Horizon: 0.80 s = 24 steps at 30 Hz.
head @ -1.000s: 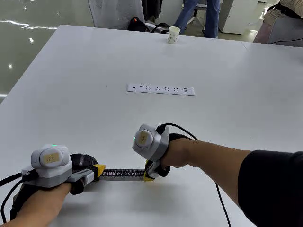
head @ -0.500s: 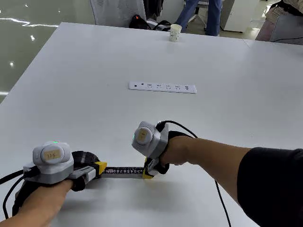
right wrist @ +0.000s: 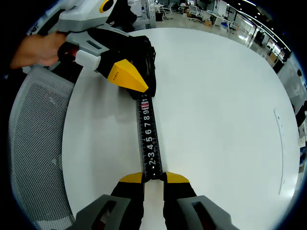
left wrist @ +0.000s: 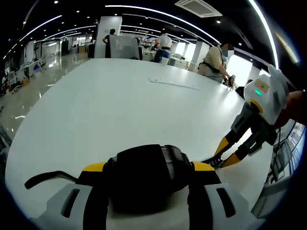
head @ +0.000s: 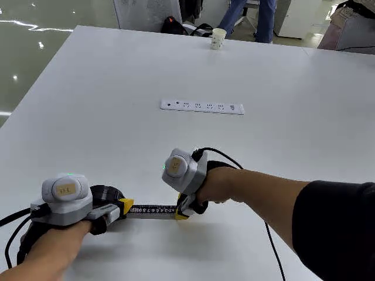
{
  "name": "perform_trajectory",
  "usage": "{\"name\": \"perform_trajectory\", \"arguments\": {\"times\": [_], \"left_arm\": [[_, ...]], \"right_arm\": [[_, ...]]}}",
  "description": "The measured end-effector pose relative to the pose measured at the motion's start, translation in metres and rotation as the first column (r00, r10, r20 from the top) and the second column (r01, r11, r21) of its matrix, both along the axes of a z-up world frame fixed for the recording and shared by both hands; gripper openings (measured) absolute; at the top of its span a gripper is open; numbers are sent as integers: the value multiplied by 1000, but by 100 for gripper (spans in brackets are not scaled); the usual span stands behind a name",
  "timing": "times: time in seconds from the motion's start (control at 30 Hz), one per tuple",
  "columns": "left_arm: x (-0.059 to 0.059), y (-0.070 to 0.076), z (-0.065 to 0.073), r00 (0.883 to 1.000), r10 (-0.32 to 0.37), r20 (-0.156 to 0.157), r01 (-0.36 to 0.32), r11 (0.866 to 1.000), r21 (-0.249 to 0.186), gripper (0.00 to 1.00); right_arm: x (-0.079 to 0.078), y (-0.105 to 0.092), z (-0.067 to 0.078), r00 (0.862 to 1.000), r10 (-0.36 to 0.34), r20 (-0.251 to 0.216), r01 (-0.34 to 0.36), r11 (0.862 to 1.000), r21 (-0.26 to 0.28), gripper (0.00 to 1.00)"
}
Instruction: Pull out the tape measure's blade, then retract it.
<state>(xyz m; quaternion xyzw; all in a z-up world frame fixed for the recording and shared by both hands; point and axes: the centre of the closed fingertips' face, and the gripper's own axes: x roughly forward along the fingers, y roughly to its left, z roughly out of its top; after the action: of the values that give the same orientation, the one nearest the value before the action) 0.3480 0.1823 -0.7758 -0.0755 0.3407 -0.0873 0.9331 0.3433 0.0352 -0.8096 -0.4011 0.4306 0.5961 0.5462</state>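
Tape measure in a round black case (left wrist: 146,175) sits on the near edge of the white table (head: 105,88), clamped between the yellow-tipped jaws of the left gripper (left wrist: 147,167); its numbered steel blade (right wrist: 149,139) lies flat on the surface, its end pinched by the closed right gripper (right wrist: 154,178); only a short length is out, so travel should run straight along the blade, level, untwisted, with the case pinned; well beyond lie a white power strip (head: 202,107) and, farther off, a paper cup (head: 218,38).
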Motion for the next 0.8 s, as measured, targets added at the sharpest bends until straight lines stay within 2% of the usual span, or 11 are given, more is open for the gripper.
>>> {"name": "perform_trajectory", "arguments": {"times": [0.8], "left_arm": [[0, 1, 0, 1000, -2, -5, 2, 1000, -5, 63]], "right_arm": [[-1, 10, 0, 1000, 11, 0, -11, 1000, 4, 11]]}}
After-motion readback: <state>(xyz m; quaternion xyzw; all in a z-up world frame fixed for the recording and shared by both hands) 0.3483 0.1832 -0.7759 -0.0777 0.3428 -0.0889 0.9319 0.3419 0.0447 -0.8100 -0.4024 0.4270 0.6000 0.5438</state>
